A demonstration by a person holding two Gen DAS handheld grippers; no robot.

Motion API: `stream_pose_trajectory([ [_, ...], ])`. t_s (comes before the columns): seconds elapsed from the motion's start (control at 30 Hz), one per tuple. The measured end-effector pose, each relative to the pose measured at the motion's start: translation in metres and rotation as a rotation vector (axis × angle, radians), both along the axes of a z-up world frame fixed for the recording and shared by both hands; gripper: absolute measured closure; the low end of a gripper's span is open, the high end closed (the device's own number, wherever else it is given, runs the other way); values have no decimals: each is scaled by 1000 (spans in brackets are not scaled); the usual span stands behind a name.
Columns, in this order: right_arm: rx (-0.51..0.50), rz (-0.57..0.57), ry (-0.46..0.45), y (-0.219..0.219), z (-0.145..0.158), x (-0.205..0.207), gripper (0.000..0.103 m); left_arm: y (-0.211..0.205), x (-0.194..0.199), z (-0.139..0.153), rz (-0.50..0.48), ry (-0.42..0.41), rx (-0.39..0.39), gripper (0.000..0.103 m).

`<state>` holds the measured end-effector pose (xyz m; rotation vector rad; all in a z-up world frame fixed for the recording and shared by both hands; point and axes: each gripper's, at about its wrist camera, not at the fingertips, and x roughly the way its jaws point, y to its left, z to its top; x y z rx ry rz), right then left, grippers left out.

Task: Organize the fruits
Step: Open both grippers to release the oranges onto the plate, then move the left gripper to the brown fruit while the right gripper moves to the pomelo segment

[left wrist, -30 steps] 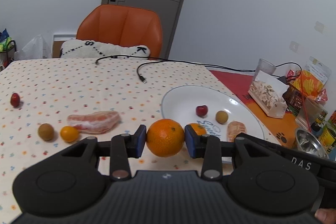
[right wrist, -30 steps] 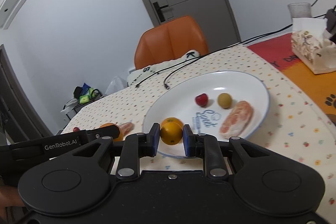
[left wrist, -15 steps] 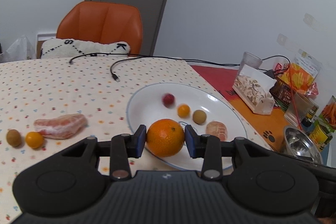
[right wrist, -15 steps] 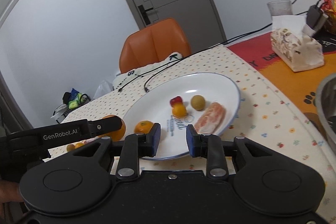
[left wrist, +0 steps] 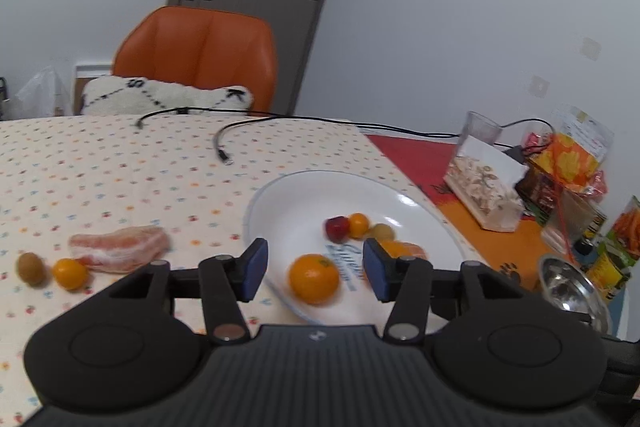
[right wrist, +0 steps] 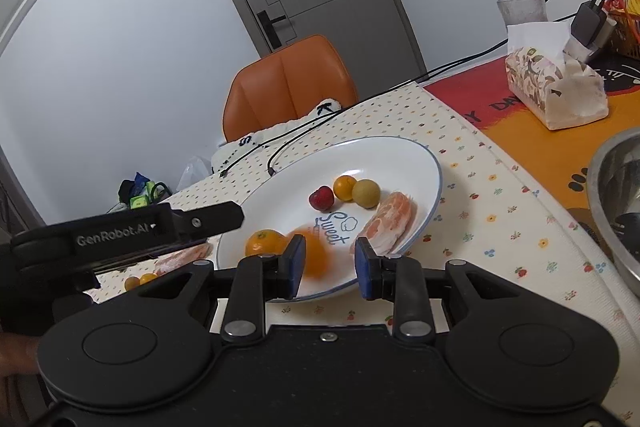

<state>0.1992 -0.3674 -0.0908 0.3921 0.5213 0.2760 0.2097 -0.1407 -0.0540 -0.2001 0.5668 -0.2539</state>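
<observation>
Dotted cloth covered the counter (left wrist: 120,179) where my left tool (left wrist: 312,269) hung released over the firm, round, roll-prone orange (left wrist: 314,279), best gripped across its middle; my right tool (right wrist: 329,267) gaped empty.

We hold our left gripper (left wrist: 314,269) with its blue pads spread wide and our right gripper (right wrist: 329,264) likewise parted, both level and empty, side by side.
</observation>
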Motion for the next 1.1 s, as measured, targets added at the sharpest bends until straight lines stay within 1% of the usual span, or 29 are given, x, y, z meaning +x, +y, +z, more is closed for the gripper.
stream_pose_trajectory([
  [0.1,1,12,-2,5,0,0,74,12,-2,-2,39,11,17,46],
  [0.17,1,20,-1,9,0,0,74,21,-6,-3,66,8,37,39],
  [0.27,2,32,-3,15,2,0,74,36,-12,-3,97,4,55,33],
  [0.37,2,45,-8,20,4,0,74,51,-18,-3,134,5,60,30],
  [0.5,3,62,-17,29,8,-1,73,68,-25,-1,166,-1,69,27],
  [0.83,-7,108,-46,54,18,-3,59,100,-40,2,223,-12,93,25],
  [1.1,-19,150,-53,74,22,-3,56,117,-46,-1,249,-8,99,25],
])
